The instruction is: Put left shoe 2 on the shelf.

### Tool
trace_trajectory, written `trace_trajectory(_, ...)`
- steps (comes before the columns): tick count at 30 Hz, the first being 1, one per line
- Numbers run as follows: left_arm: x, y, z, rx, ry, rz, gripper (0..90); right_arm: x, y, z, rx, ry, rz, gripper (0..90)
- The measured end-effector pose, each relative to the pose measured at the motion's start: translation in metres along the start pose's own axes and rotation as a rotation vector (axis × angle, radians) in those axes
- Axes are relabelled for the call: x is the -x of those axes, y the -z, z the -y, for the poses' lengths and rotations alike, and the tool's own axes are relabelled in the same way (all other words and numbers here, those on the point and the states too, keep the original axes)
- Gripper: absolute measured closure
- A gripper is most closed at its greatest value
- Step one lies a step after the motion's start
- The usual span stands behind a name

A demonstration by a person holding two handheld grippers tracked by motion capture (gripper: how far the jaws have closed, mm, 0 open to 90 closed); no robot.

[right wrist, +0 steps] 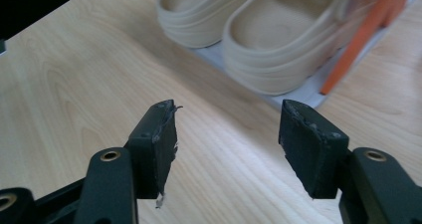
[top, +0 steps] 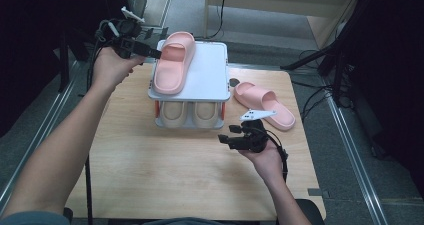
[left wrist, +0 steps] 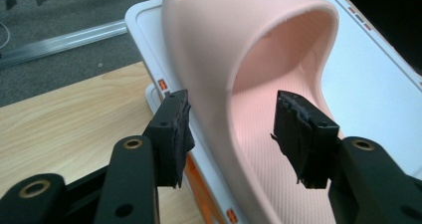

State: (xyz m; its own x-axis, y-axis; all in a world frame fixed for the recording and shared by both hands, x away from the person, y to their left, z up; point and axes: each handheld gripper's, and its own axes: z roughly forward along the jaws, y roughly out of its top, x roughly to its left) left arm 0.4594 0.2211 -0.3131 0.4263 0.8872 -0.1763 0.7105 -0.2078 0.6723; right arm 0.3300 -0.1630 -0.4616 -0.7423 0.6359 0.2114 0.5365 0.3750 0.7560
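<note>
A pink slipper [top: 172, 65] [left wrist: 249, 50] lies on the white top shelf [top: 210, 70] [left wrist: 378, 84] of a small two-level rack. My left gripper [top: 156, 52] [left wrist: 231, 109] is at the slipper's far left side, open. Its jaws straddle the slipper's side wall, one pad outside and one inside the foot bed with a gap. A second pink slipper [top: 265, 104] lies on the table to the right of the rack. My right gripper [top: 227, 134] [right wrist: 229, 119] hovers open over the wooden table [top: 165, 170] in front of the rack, with nothing between its fingers.
Two beige slippers [top: 190, 112] [right wrist: 278, 40] sit side by side on the rack's lower shelf, between orange posts [right wrist: 358, 40]. Bare wood spreads across the near half of the table. Metal rails and cables run along the floor on both sides.
</note>
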Motion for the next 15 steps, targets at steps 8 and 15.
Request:
trace_trajectory(8,-0.022,0.004,0.034,0.004,0.018,0.004,45.2,0.021,0.008,-0.003,0.007,-0.001,0.063,44.3)
trace_trajectory(15,-0.029,0.003,0.069,0.017,0.020,0.044,43.0,0.039,0.011,-0.004,0.002,-0.012,0.106,51.6)
